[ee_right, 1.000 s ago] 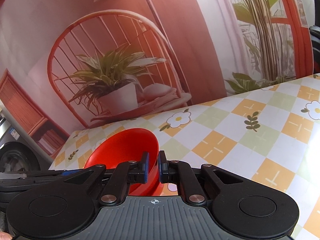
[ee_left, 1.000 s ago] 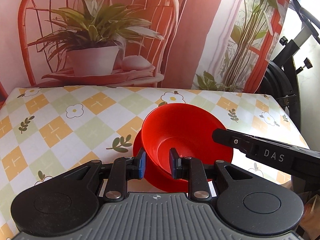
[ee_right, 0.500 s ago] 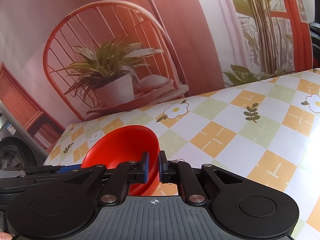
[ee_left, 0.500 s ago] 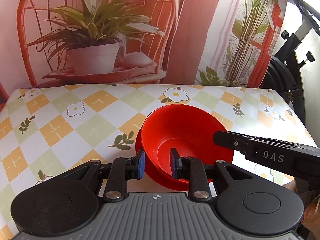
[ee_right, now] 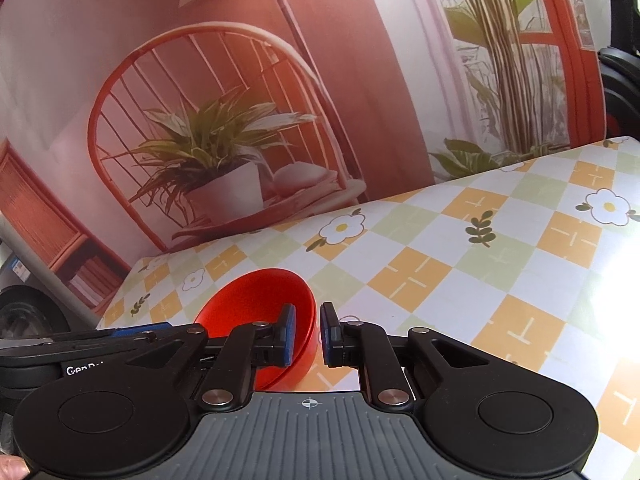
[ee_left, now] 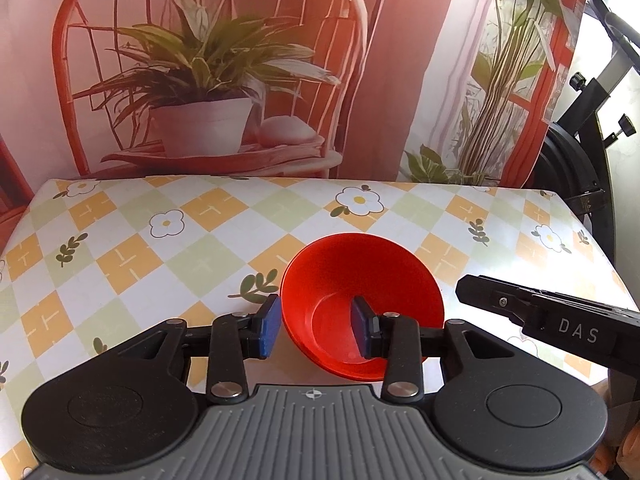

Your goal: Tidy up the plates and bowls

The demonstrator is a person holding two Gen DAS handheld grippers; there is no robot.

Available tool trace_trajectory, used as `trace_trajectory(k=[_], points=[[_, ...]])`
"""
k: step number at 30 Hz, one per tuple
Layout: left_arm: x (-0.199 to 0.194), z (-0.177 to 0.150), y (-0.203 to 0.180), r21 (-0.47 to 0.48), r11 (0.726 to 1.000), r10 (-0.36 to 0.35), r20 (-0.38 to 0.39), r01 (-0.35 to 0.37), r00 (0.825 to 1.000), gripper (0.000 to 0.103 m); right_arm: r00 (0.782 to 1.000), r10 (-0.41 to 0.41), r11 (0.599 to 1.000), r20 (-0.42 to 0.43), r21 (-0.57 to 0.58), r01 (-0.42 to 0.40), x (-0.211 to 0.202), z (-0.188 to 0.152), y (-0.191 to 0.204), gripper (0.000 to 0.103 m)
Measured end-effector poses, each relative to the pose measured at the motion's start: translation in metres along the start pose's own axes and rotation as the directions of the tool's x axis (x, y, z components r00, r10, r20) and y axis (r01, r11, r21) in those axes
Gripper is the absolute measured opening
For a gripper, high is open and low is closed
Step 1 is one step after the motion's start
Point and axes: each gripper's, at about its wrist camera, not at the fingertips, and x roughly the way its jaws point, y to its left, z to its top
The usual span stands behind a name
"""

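Observation:
A red bowl (ee_left: 360,276) sits tilted over the checked tablecloth (ee_left: 160,264). My left gripper (ee_left: 315,328) is open around its near left rim, with one blue pad outside the wall and the other inside the bowl. In the right wrist view the red bowl (ee_right: 256,292) is low at centre left. My right gripper (ee_right: 308,334) is shut on its right rim, one pad inside and one outside. A black finger of the right gripper (ee_left: 492,294) reaches in from the right in the left wrist view. The left gripper's finger (ee_right: 132,330) shows at the bowl's far side.
A printed backdrop with a potted plant on a red chair (ee_left: 208,120) hangs right behind the table's far edge. A black exercise machine (ee_left: 580,160) stands past the table's right edge. The flowered cloth stretches to the left and to the far side of the bowl.
My left gripper's fingers have spread apart from the bowl's rim. The bowl has tipped and shifted a little, and the red edge seen under its left side no longer shows. The right gripper keeps its hold.

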Motion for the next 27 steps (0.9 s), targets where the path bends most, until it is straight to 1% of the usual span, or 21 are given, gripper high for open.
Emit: trace_trajectory(k=[7, 15, 20, 27], points=[[-0.027, -0.001, -0.019, 0.011, 1.000, -0.019, 0.031, 0.019, 0.999, 0.040, 0.998, -0.013, 1.000, 0.060, 0.028, 0.012, -0.042, -0.002, -0.004, 0.013], [-0.057, -0.010, -0.053, 0.023, 0.997, -0.076, 0.060, 0.074, 0.995, 0.040, 0.987, -0.054, 0.997, 0.149, 0.061, 0.045, -0.092, 0.000, -0.018, 0.013], [-0.070, -0.017, -0.076, 0.047, 0.993, -0.109, 0.075, 0.106, 0.991, 0.040, 0.972, -0.099, 0.994, 0.214, 0.063, 0.087, -0.127, -0.005, -0.030, 0.013], [-0.083, -0.031, -0.109, 0.085, 0.983, -0.166, 0.071, 0.160, 0.984, 0.040, 0.950, -0.172, 0.984, 0.260, 0.083, 0.155, -0.162, -0.018, -0.056, 0.013]])
